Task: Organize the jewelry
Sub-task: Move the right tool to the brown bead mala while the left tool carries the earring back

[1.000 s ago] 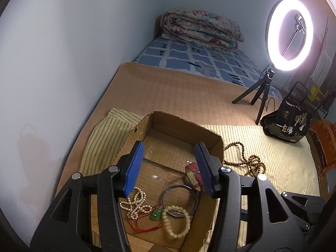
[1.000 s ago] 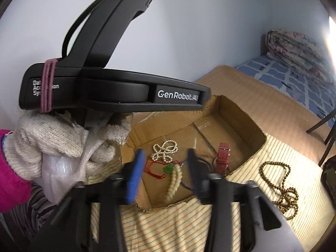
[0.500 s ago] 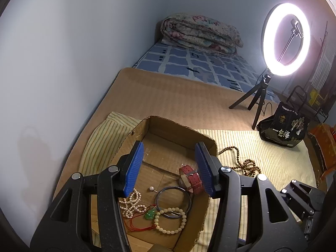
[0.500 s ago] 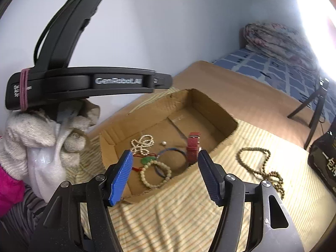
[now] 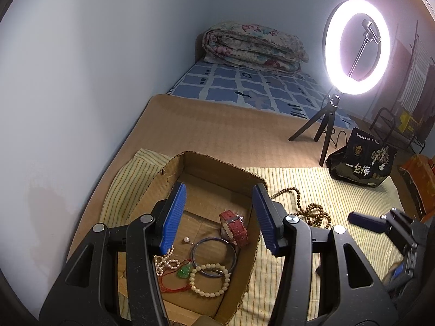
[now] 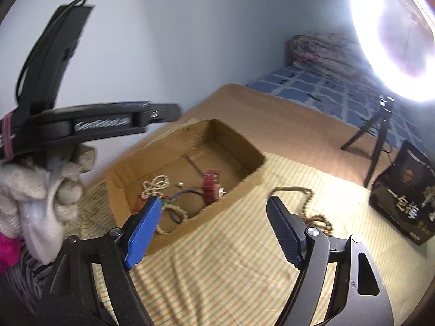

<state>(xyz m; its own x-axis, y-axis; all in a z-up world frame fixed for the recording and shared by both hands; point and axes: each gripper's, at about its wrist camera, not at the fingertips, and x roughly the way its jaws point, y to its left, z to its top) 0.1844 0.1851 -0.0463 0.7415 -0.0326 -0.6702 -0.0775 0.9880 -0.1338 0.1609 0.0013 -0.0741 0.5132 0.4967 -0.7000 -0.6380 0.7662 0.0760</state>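
Observation:
A shallow cardboard box [image 5: 223, 167] [image 6: 244, 149] lies on a striped cloth. In it are a red watch [image 5: 235, 226] [image 6: 210, 187], a dark bangle [image 5: 213, 256], a cream bead bracelet [image 5: 210, 279], a white pearl strand [image 5: 164, 262] [image 6: 156, 186], a green pendant on red cord [image 5: 185, 270] and a small pearl [image 5: 186, 240]. A brown bead necklace [image 5: 307, 210] [image 6: 310, 212] lies on the cloth right of the box. My left gripper [image 5: 218, 217] is open and empty above the box. My right gripper [image 6: 213, 231] is open and empty over the cloth, near the box's front wall.
A lit ring light on a tripod [image 5: 357, 46] [image 6: 394, 32] stands at the back right, with a black bag [image 5: 361, 163] [image 6: 405, 193] beside it. A folded quilt [image 5: 252, 46] lies on the blue sheet far back. A wall runs along the left.
Both grippers have pulled back and up from the box. The right gripper has swung right toward the cloth and opened wider. The jewelry has not moved.

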